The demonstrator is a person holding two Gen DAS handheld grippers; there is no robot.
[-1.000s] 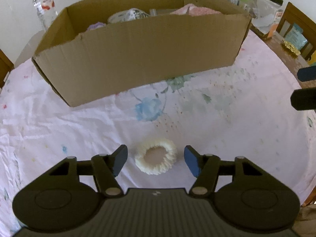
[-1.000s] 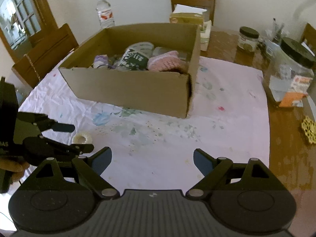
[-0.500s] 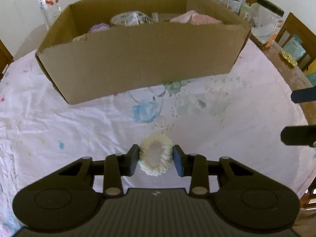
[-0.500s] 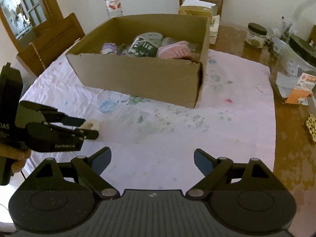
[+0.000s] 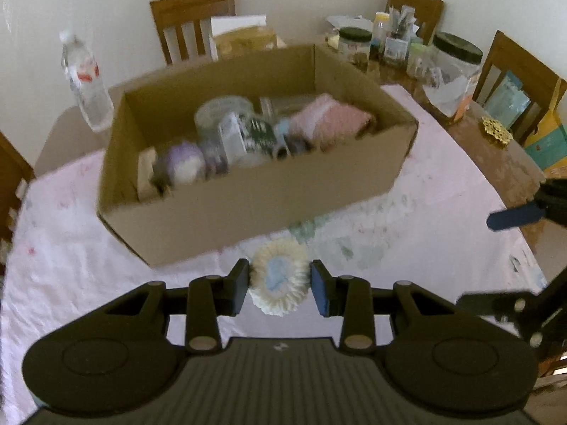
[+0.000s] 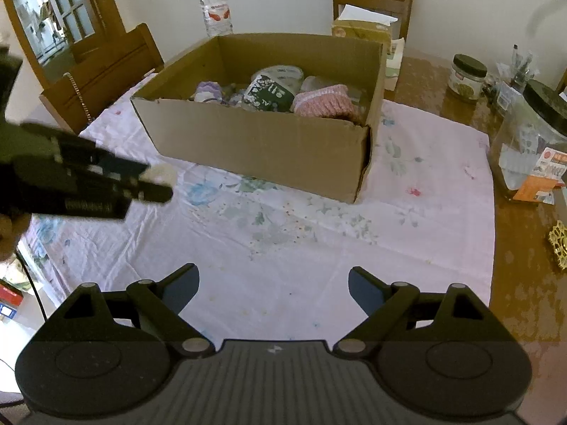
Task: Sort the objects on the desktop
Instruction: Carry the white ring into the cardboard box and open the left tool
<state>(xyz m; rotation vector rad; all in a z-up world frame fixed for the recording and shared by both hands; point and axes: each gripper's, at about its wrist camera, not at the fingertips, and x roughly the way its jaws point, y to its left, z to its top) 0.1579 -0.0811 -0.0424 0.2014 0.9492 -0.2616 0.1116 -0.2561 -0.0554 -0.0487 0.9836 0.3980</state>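
The left gripper (image 5: 279,285), at the bottom centre of the left wrist view, is clamped on a cream ruffled scrunchie (image 5: 278,275), one dark pad pressing each side of the ring. The scrunchie is lifted clear of the pale floral tablecloth (image 5: 407,248) and hangs just in front of the near wall of a large open cardboard box (image 5: 248,205), which fills the middle of the frame. This view is slightly blurred.

Inside the box lie a lilac knitted item (image 5: 186,161) at the left, a dark green printed pouch (image 5: 260,134) in the middle and a pink knitted item (image 5: 329,122) at the right, among other things too blurred to name. A clear water bottle (image 5: 86,81) stands beyond the box in the upper left. Jars with dark lids (image 5: 457,67) stand on bare wooden table (image 5: 496,148) in the upper right.

In the right wrist view, the right gripper (image 6: 273,288) sits at the bottom centre with its fingers spread wide apart and nothing between them, over bare tablecloth. The left gripper enters at the left edge of that frame, holding the scrunchie at its tip, near the box's front left corner. A small gold ornament (image 6: 559,249) lies on the wood at the right edge.
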